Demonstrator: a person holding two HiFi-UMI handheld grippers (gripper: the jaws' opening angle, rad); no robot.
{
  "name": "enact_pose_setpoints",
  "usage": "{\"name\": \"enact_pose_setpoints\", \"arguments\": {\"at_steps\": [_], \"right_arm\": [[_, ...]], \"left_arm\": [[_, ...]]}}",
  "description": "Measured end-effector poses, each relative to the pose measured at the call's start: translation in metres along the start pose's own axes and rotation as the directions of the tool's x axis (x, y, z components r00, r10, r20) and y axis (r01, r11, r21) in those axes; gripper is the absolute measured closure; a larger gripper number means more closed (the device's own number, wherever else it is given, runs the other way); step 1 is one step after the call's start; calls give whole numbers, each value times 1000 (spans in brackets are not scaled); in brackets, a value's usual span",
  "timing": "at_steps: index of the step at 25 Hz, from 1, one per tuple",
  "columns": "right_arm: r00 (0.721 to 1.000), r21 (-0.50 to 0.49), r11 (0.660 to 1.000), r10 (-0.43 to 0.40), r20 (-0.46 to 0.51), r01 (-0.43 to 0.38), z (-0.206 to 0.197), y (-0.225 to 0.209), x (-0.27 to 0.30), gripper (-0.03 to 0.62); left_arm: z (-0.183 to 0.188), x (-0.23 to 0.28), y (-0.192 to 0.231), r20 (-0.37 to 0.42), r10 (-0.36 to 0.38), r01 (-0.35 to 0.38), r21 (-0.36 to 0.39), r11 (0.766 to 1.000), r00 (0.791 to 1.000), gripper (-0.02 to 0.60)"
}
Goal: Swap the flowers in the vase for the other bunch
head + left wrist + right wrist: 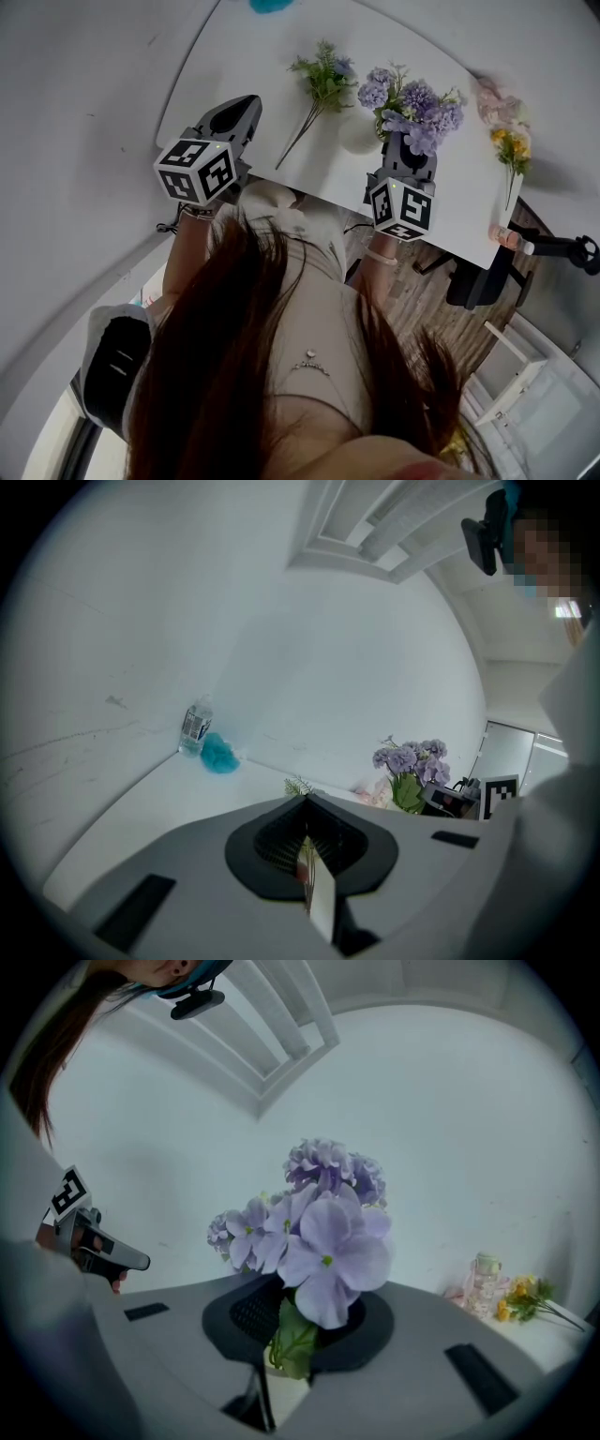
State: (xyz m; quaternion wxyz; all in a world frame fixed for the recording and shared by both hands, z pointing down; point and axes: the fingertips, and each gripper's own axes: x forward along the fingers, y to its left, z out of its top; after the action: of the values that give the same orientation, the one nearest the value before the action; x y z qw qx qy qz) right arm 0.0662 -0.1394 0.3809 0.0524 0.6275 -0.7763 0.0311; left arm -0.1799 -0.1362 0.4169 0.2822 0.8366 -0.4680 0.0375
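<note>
A bunch of purple flowers [417, 105] stands upright at the table's near edge, with my right gripper [405, 142] shut on its green stems [286, 1340]. Its blooms [323, 1232] fill the middle of the right gripper view. A small white vase [358, 132] sits just to the left of that bunch; whether the stems reach into it I cannot tell. The other bunch, a green sprig with small purple blooms [322, 80], lies flat on the table to the left of the vase. My left gripper [234, 112] hovers at the table's left near corner, shut and empty [305, 850].
Pink flowers [492, 98] and yellow flowers [511, 148] lie at the right end of the white table [244, 66], with a small bottle [506, 234] near them. A water bottle [195, 727] and a teal object [220, 754] stand at the far end. A black chair [483, 277] is beside the table.
</note>
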Motion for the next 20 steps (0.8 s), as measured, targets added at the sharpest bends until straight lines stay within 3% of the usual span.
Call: {"name": "enact_pose_setpoints", "arguments": {"at_steps": [20], "right_arm": [[995, 24, 998, -55, -83, 57, -8, -1, 2, 494]], "left_arm": [[2, 7, 9, -18, -52, 52, 3, 999, 999, 577]]}}
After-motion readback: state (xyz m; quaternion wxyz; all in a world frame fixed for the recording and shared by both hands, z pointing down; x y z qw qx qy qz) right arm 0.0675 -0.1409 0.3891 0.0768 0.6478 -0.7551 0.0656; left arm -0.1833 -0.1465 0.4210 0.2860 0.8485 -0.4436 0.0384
